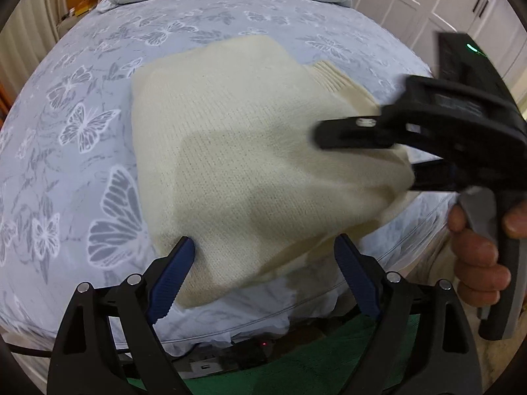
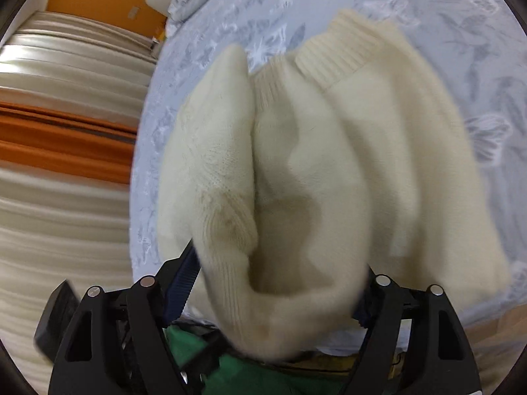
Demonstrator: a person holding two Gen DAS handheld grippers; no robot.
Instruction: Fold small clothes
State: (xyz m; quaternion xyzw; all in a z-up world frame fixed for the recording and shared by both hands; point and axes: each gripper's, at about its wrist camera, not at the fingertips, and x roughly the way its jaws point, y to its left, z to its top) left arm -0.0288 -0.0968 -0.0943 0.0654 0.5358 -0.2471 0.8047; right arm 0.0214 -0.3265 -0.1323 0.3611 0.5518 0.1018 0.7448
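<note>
On the bed [image 1: 98, 49], over the blue sheet with white butterflies, lies the cream knitted sweater [image 1: 230, 138]. Its near end hangs a little past the edge of the mattress. Its ribbed collar [image 2: 336, 52] points to the far side of the bed.

The left gripper [image 1: 263, 263] has its jaws spread wide, one blue pad on each side of the near hem, and they pinch nothing. In the right wrist view, the right gripper [image 2: 276, 283] has a thick bunch of the knit between its jaws; the pads are mostly hidden by the fabric, so I cannot tell if they really press on it. The picture is also blurred there.

I judge that a few things can go wrong. The knit is soft and thick, so a fold can slip out of the right jaws and fall open. If only one layer is taken, the fold will become uneven. The overhanging end can pull the sweater off the bed.

No container is visible in either view.
</note>
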